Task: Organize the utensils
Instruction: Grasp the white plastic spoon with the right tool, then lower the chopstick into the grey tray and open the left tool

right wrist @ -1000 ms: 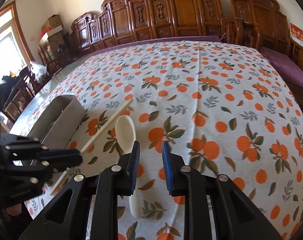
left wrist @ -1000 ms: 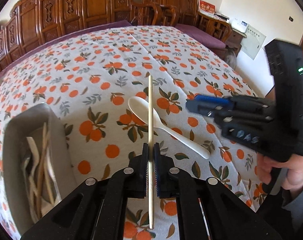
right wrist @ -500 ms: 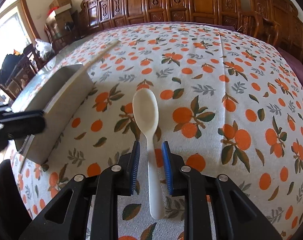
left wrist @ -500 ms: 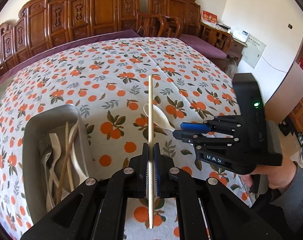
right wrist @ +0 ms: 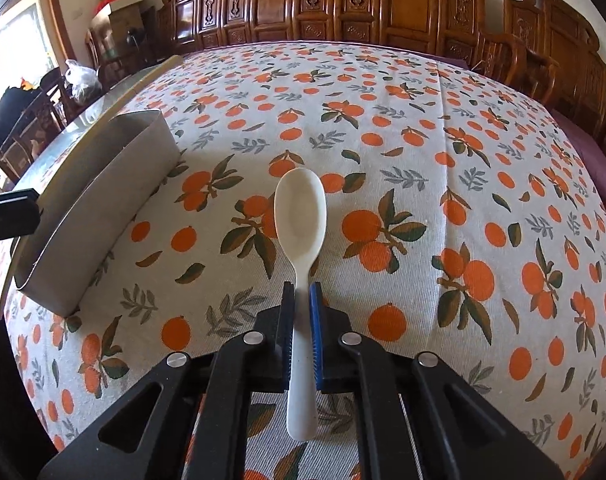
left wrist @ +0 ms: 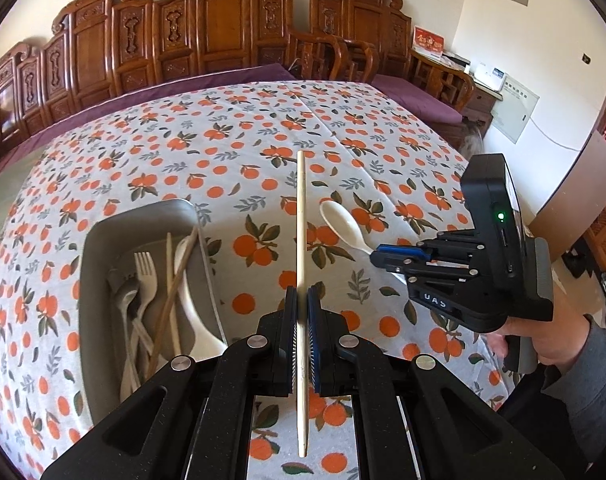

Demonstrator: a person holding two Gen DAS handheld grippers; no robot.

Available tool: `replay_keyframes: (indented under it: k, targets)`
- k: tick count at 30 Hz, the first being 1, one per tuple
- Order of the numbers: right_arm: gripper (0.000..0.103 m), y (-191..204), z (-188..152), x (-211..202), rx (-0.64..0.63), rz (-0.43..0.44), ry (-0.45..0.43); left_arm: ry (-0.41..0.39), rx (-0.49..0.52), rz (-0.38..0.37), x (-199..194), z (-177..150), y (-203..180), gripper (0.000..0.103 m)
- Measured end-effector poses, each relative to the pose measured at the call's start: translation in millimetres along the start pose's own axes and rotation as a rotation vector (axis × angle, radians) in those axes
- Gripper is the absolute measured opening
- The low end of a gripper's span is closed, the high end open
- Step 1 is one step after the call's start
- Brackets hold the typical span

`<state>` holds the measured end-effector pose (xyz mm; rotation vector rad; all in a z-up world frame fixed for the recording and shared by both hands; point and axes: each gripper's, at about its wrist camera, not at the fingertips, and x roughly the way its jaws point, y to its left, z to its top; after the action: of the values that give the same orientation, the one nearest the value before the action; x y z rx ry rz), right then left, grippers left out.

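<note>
My left gripper [left wrist: 301,300] is shut on a pale wooden chopstick [left wrist: 301,216] and holds it above the table, to the right of the grey metal tray [left wrist: 89,304]. The tray holds forks, spoons and chopsticks. My right gripper [right wrist: 301,294] has its jaws closed around the handle of a white spoon [right wrist: 301,208] that lies on the orange-print cloth. In the left wrist view the right gripper [left wrist: 387,258] sits over the spoon [left wrist: 339,220]. The tray's outer wall [right wrist: 103,200] shows left in the right wrist view.
The table is covered by a white cloth with oranges [left wrist: 223,160]. Carved wooden chairs [left wrist: 207,36] line its far side. A person's hand [left wrist: 543,344] holds the right gripper at the table's right edge.
My left gripper has risen and drawn back with the chopstick. My right gripper has moved forward along the spoon's handle and its jaws have closed on it.
</note>
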<state>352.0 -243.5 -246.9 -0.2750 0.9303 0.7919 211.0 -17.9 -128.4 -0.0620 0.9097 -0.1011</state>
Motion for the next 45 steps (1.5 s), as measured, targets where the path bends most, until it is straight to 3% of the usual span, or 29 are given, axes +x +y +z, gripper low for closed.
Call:
replay_keyframes:
  k: [19,30,40,43,45]
  targets:
    - [0.009,7,2,-26,0.01,0.059,-0.079,-0.004,-0.058,0.102,-17,-3,57,0.004]
    - [0.009,7,3,-28,0.008,0.063,-0.086,0.054,-0.092,0.173,4,-10,99,0.004]
    - [0.009,12,5,-32,-0.004,0.072,-0.097,0.108,-0.141,0.182,22,-26,112,0.004]
    - [0.009,15,4,-34,-0.008,0.078,-0.1,0.105,-0.15,0.181,20,-27,112,0.009]
    - [0.009,18,4,-35,-0.008,0.084,-0.102,0.095,-0.154,0.183,15,-28,111,0.019]
